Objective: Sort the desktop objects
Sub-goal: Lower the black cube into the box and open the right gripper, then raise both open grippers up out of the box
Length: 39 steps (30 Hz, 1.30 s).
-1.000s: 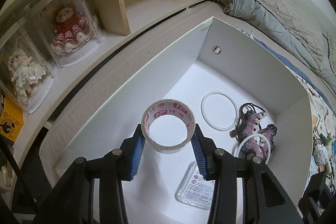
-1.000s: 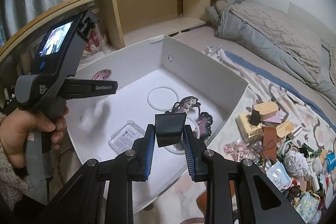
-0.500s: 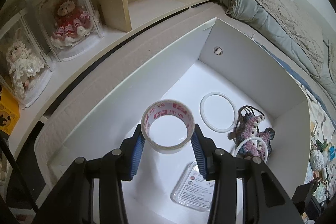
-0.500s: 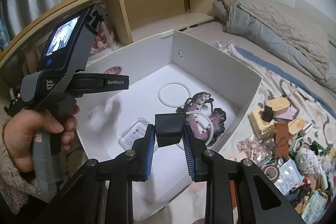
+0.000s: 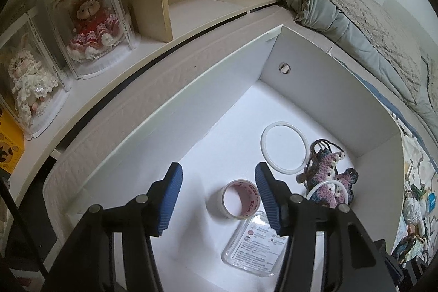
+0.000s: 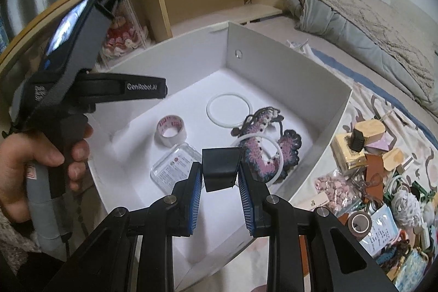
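A white open box [image 5: 323, 89] [image 6: 290, 78] sits on the bed. A roll of tape [image 5: 240, 198] [image 6: 172, 130] with red print lies on the box floor. My left gripper [image 5: 217, 196] is open above the roll and holds nothing. My right gripper [image 6: 220, 178] is shut on a small black box [image 6: 221, 164] and holds it over the near edge of the white box. Inside the white box also lie a white ring [image 5: 284, 149] [image 6: 228, 109], a crocheted piece [image 5: 327, 177] [image 6: 267, 151] and a clear plastic case [image 5: 256, 245] [image 6: 175, 166].
A wooden shelf [image 5: 208, 4] with two boxed dolls [image 5: 93, 18] stands behind the box. A pile of small items [image 6: 383, 177] lies on the patterned bedcover to the right. Folded grey bedding [image 6: 369, 29] lies at the back right. A hand holds the left gripper's handle [image 6: 54, 133].
My left gripper has opened and let go of the tape roll, which now lies on the box floor. My right gripper has moved closer over the box with the black box still held.
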Tool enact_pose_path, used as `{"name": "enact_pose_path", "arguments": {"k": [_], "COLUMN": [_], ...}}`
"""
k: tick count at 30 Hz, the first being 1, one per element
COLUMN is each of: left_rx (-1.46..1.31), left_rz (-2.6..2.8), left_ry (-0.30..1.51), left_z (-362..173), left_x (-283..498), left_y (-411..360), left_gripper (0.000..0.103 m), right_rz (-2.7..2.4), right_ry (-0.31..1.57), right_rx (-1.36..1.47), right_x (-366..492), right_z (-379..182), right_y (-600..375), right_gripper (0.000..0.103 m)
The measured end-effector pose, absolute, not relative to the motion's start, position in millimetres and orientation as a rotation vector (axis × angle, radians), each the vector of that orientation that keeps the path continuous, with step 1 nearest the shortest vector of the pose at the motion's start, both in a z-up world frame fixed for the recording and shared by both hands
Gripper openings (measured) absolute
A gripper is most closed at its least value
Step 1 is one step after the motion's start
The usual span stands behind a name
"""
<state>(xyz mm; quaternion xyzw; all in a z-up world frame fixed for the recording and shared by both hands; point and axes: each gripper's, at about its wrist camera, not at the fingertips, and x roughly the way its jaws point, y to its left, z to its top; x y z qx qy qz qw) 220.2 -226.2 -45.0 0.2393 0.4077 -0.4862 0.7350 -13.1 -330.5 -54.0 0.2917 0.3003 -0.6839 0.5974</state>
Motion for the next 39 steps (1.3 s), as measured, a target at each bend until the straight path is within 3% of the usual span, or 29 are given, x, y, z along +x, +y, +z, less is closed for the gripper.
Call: {"name": "enact_pose_path", "arguments": {"k": [14, 39], "left_rx": [0.553, 0.548], "left_rz": [-1.071, -1.074], "left_ry": [0.871, 0.876], "left_z": [-47, -48], "left_x": [218, 216], "left_y": [-227, -227], "left_gripper": [0.055, 0.055], "right_rz": [-1.563, -1.55], "right_ry": [0.794, 0.797], "right_rx": [0.707, 0.727], "right_x": [-7, -4], "right_z": [-68, -68], "right_y": [-334, -334], "right_gripper": [0.028, 0.028]}}
